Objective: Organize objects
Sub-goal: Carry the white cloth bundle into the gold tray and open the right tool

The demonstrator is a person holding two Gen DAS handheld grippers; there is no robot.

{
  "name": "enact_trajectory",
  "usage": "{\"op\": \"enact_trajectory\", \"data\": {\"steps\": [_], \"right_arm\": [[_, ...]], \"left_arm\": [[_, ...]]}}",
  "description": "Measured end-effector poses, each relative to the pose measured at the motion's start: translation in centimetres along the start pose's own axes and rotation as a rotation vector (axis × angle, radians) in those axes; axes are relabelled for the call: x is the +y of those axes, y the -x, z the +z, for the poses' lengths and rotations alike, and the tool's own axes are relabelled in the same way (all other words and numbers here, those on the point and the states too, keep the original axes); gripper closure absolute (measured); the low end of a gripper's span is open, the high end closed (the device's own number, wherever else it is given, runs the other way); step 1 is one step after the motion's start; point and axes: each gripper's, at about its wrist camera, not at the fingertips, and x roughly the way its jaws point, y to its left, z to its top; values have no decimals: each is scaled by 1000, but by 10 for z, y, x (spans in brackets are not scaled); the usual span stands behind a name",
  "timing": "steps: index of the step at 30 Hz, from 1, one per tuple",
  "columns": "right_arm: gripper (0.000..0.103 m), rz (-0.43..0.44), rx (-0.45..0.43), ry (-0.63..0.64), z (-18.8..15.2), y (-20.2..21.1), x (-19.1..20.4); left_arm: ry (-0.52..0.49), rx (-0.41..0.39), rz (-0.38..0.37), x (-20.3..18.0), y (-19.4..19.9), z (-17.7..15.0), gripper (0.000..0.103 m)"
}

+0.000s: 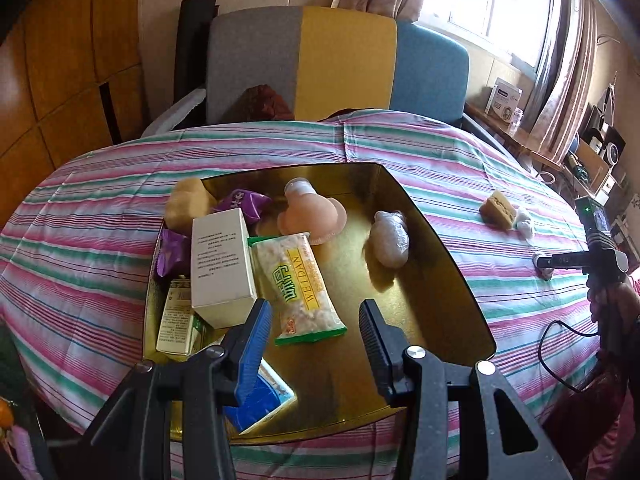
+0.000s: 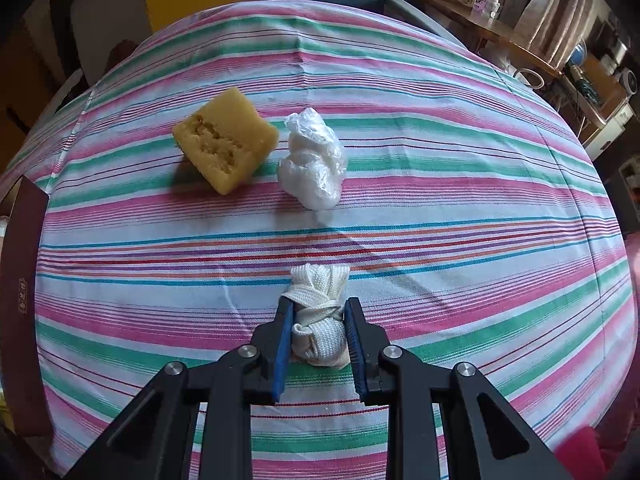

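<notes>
- My right gripper (image 2: 317,330) is clamped on a white cord bundle (image 2: 318,312); both blue pads press its sides, and the bundle sits on the striped cloth (image 2: 440,184).
- Beyond the bundle, well apart from it, lie a yellow sponge (image 2: 226,144) and a crumpled white bag (image 2: 314,160), just beside each other on the cloth.
- At the left edge of the right view I see a dark red box wall (image 2: 24,280).
- My left gripper (image 1: 316,316) hangs over the gold tray (image 1: 420,240) with its jaws apart and nothing between them.
- Under it lies a Weidan snack pack (image 1: 298,284), flat on the tray floor.
- Left of the pack a white box (image 1: 222,264) leans on other items; a green carton (image 1: 178,320) lies below it and a blue-white pack (image 1: 266,398) sits by the near rim.
- Further in: purple wrappers (image 1: 240,204), a pink pouch (image 1: 312,214), a wrapped white lump (image 1: 390,238), and a tan lump (image 1: 188,202) at the far left corner.
- In the left view, the sponge and bag sit far right on the cloth, outside the tray, with the right gripper near them.
- A grey, yellow and blue chair (image 1: 336,64) stands behind the table.
</notes>
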Motion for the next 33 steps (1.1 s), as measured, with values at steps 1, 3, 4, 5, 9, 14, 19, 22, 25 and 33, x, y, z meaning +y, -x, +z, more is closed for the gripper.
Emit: {"op": "enact_trajectory", "data": {"steps": [1, 3, 4, 5, 9, 14, 19, 22, 25, 33], "right_arm": [[77, -2, 0, 0, -1, 1, 1], [77, -7, 1, 1, -3, 3, 3], [77, -10, 3, 4, -4, 4, 4], [77, -15, 4, 7, -5, 5, 6], [78, 0, 11, -4, -6, 14, 11], [78, 119, -71, 39, -16, 59, 42], [78, 305, -182, 237, -24, 122, 124], [78, 427, -215, 389, -38, 150, 189], [78, 527, -185, 524, -61, 157, 247], [78, 575, -11, 651, -100, 106, 335]], "left_arm": [[9, 7, -2, 3, 0, -1, 57], [18, 17, -6, 7, -2, -3, 57], [21, 20, -8, 8, -2, -5, 57], [26, 22, -12, 11, -1, -6, 57], [68, 20, -23, 27, 4, -10, 57], [145, 17, -7, 56, 12, -11, 57], [190, -11, 12, 75, 21, -11, 57], [207, -21, 16, 82, 24, -11, 57], [214, -22, 11, 85, 25, -12, 57], [229, -8, 4, 94, 23, -22, 57]]}}
